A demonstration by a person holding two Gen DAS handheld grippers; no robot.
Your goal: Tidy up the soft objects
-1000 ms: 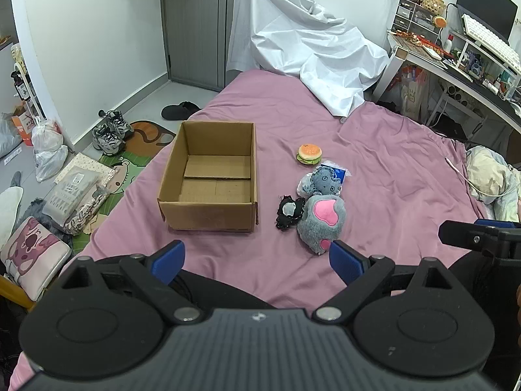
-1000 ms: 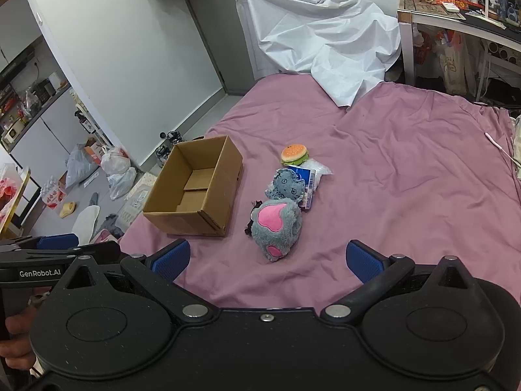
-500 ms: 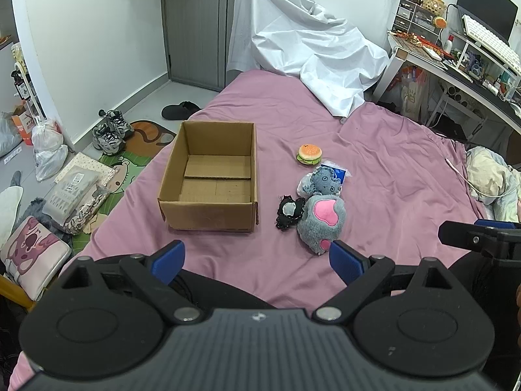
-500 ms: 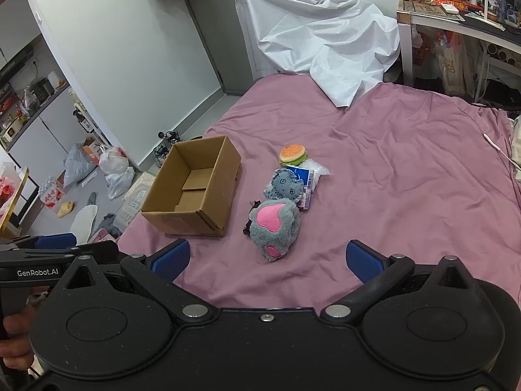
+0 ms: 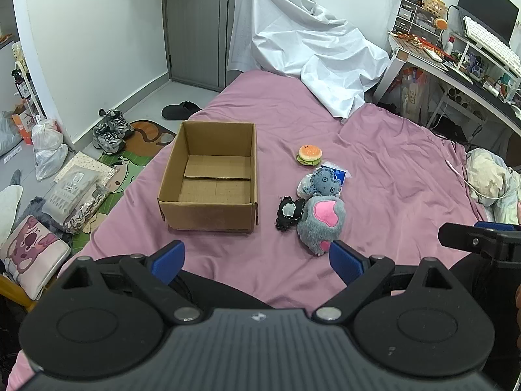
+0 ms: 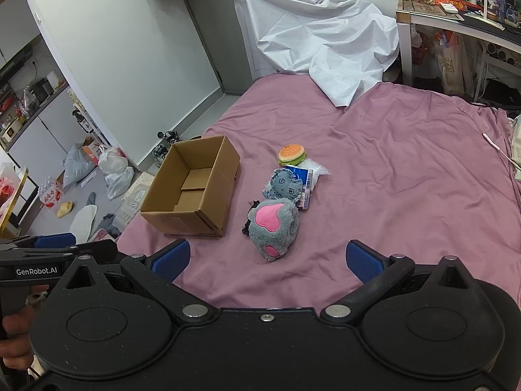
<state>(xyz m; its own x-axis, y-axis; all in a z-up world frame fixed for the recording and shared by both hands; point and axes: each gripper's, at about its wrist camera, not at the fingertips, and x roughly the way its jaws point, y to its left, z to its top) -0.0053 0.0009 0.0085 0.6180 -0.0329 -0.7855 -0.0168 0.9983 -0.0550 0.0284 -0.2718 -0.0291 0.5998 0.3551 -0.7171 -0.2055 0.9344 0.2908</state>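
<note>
Both sets of jaws stand spread wide with nothing between them: our left gripper (image 5: 257,257) and our right gripper (image 6: 267,259) hover low over the near edge of the bed, well short of the toys.

We judge the task barely begun, since none of the soft things has been gathered. The grey paw plush (image 6: 275,228) with its pink heart pad lies on the purple bedsheet (image 6: 407,169), nearest to us. Touching its far side is a small grey doll (image 6: 286,185), which rests partly on a blue-and-white packet (image 6: 306,182). Tucked against the paw's left flank is a black frilly scrunchie (image 5: 288,213). A little farther back, just beyond the packet, sits the burger plush (image 6: 291,153), apart from the rest.

To the left of this cluster stands the open cardboard box (image 5: 211,176), upright, its flaps folded flat on the bottom and nothing inside. We take it for the place where the toys belong, so every one of them is left to move.

Beyond, a crumpled white sheet (image 5: 302,55) drapes the far end of the bed, a cluttered desk (image 5: 456,65) runs along the right, and shoes (image 5: 109,132) and bags litter the floor on the left.
</note>
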